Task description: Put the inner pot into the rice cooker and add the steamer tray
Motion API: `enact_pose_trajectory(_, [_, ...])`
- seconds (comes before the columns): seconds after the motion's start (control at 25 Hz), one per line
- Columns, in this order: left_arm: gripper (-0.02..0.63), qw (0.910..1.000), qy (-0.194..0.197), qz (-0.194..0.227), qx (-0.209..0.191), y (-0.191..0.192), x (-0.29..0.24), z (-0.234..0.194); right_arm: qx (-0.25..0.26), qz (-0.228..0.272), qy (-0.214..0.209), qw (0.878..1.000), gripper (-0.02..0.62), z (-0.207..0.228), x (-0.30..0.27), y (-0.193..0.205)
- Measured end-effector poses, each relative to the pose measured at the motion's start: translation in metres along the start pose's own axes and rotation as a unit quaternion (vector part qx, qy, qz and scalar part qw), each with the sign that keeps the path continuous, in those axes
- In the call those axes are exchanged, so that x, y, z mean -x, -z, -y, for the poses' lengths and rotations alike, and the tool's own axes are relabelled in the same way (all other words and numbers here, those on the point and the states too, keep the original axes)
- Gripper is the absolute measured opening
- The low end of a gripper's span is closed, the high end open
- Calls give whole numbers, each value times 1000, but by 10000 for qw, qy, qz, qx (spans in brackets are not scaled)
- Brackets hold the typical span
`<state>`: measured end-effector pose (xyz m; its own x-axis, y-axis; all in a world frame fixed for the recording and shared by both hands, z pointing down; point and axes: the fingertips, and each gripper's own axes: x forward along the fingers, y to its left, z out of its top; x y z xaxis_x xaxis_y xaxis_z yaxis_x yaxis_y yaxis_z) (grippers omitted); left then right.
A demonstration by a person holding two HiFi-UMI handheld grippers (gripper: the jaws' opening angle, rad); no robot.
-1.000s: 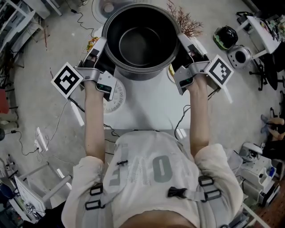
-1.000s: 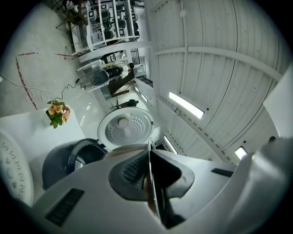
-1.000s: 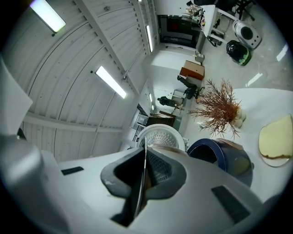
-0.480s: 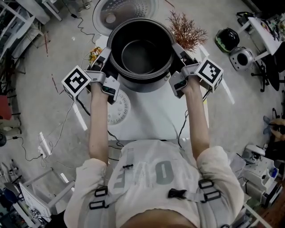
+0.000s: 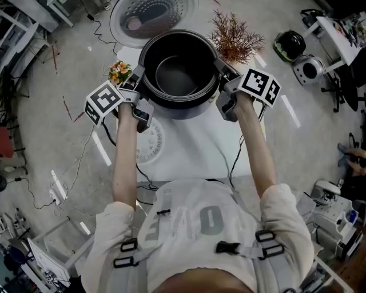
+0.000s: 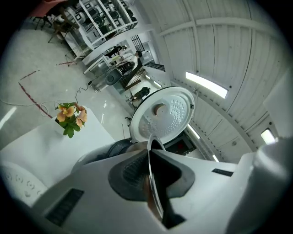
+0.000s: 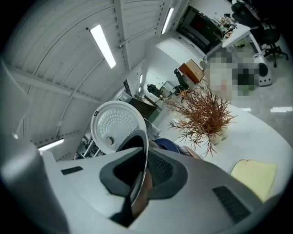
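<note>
The inner pot (image 5: 178, 73) is at the far end of the bench (image 5: 189, 143), mouth up and empty, just in front of the open lid (image 5: 150, 16) of the rice cooker. The pot covers the body of the cooker, so I cannot tell whether it already sits inside or is a little above it. The left tongs (image 6: 149, 180) are clenched on the left side of the thin rim. The right tongs (image 7: 142, 178) grasp the right side. This right pair has just been opening a very little, but the rim is still between its pads.

I think this is the main danger. The pot is held only by two narrow bites on a smooth metal edge. If one side lets go before the pot rests in the cooker, the pot can tip, swing on the other bite and strike the cooker or the bench. If the two hands are not at the same height, the pot may go in tilted and jam on the cooker's edge. A sideways slip could also knock the small flowers (image 5: 119, 72) at the left or the dried plant (image 5: 235, 39) at the right, because both stand near the tongs.
</note>
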<state>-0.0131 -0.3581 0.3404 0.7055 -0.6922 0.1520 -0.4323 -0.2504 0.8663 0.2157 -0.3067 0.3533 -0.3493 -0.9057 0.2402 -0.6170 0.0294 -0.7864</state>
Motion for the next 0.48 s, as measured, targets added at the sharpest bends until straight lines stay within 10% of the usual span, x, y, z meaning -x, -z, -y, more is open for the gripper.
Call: enact_pose_trajectory(0.48, [39,9808,-937,-647,-1584,20,-12,-33,443,-603,428,9963,41,27,-10,17])
